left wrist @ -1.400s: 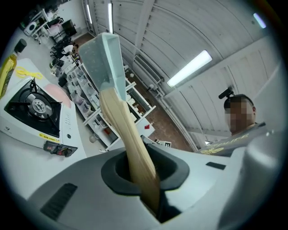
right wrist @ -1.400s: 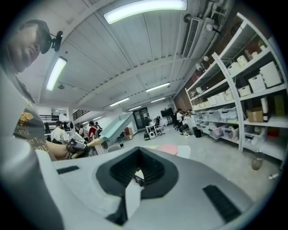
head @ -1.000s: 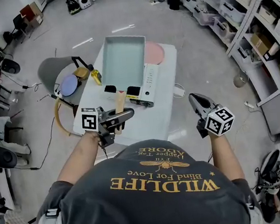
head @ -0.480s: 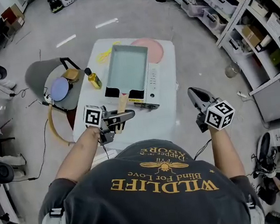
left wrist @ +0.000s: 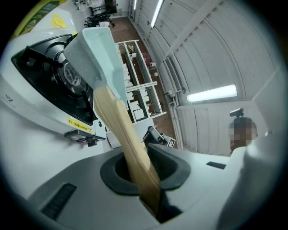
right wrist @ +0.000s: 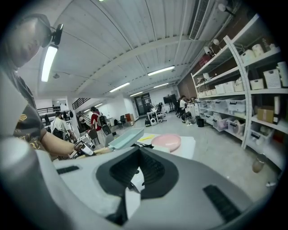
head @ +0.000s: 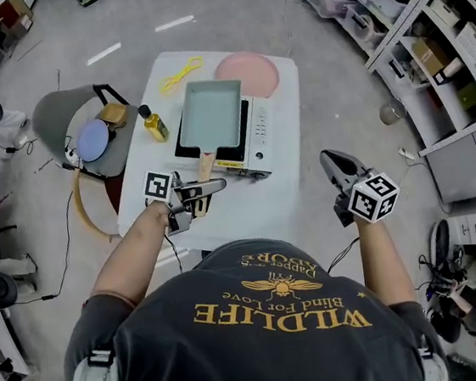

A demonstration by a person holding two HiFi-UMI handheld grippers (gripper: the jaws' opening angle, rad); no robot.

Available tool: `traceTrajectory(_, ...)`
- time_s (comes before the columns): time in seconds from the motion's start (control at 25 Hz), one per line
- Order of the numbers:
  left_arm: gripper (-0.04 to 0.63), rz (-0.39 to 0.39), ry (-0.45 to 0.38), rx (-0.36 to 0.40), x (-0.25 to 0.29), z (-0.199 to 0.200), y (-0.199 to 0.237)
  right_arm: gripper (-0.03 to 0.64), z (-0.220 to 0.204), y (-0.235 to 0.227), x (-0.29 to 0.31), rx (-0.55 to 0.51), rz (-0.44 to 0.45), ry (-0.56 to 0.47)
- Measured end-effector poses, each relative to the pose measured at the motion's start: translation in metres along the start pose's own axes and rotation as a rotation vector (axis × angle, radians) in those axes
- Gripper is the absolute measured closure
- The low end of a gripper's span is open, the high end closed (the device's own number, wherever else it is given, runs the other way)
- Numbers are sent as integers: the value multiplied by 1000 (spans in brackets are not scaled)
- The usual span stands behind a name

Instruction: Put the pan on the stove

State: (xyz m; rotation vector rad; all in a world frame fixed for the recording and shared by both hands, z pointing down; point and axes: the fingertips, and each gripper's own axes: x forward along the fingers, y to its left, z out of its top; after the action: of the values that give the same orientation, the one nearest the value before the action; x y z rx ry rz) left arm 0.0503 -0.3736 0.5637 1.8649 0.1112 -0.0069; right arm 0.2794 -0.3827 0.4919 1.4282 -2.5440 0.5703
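A pale teal rectangular pan (head: 211, 116) with a wooden handle (head: 205, 167) lies over the black top of the white portable stove (head: 257, 137) on the white table (head: 248, 205). My left gripper (head: 198, 195) is shut on the handle's near end. In the left gripper view the handle (left wrist: 121, 134) runs out from between the jaws to the pan (left wrist: 96, 49) above the burner (left wrist: 67, 74). My right gripper (head: 335, 168) hangs off the table's right side, shut with nothing in it. Its own view shows the pan (right wrist: 126, 138) from the side.
A pink plate (head: 247, 73) and a yellow cord (head: 180, 72) lie behind the stove. A small yellow bottle (head: 155, 125) stands to its left. A grey chair (head: 86, 130) stands left of the table. Storage shelves (head: 433, 26) run along the right.
My left gripper has carried the pan forward and down, from raised near me to lying over the stove top. The right gripper has stayed where it was.
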Motion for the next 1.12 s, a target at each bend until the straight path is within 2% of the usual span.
traceTrajectory(0.6, 532, 46, 45, -46, -6, -5, 28, 615, -21, 7, 7, 25, 13, 35)
traceTrajectory(0.92, 529, 67, 28, -100, -4, -3, 35, 615, -23, 9, 6, 26, 18, 44)
traceTrajectory(1.12, 529, 148, 8, -69, -6, 6, 48, 615, -24, 10, 6, 29, 19, 45)
